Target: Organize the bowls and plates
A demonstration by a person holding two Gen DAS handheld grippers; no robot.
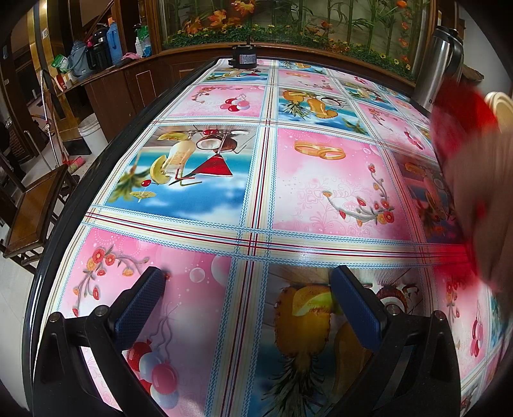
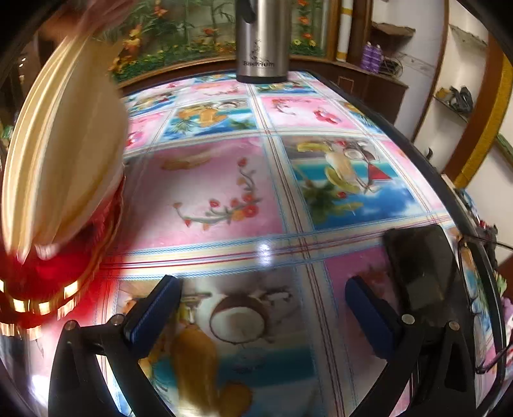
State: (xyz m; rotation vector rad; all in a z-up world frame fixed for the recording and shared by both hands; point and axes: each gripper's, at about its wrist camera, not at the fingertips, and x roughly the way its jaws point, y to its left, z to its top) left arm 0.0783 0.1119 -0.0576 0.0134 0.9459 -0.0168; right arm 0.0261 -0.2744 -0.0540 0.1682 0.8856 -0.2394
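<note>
Blue-padded fingers of the left gripper [image 1: 248, 301] fill the bottom of the left wrist view, spread wide apart with nothing between them, only the patterned tablecloth [image 1: 320, 192] under the gap. They hover low over the table, pointing toward twelve o'clock along its length. At about three o'clock from this gripper, at the right edge of the view, a motion-blurred stack of plates [image 1: 474, 179] shows as cream and red smears, tilted up off the cloth; how many pieces it holds cannot be told. Beyond it at one o'clock stands a steel thermos [image 1: 439, 61], and at twelve o'clock on the far table edge sits a small black device [image 1: 244, 59].

The right gripper [image 2: 261, 308] also stands open, its two blue pads well apart over a printed coconut, holding nothing. In the right wrist view the same plates [image 2: 64, 154] sit at about ten o'clock from the fingers, near but not touching them: cream plates tilted steeply on edge above a red piece with gold rim marks [image 2: 45, 282], all streaked by blur. At the very top left a blurred hand [image 2: 96, 12] appears just above the cream rim; whether it grips the stack cannot be told. The thermos is straight ahead at twelve o'clock. At two o'clock, just beside the right finger, a dark phone [image 2: 423, 269] lies flat on the cloth, with eyeglasses [image 2: 481, 304] near the table edge at three o'clock.
</note>
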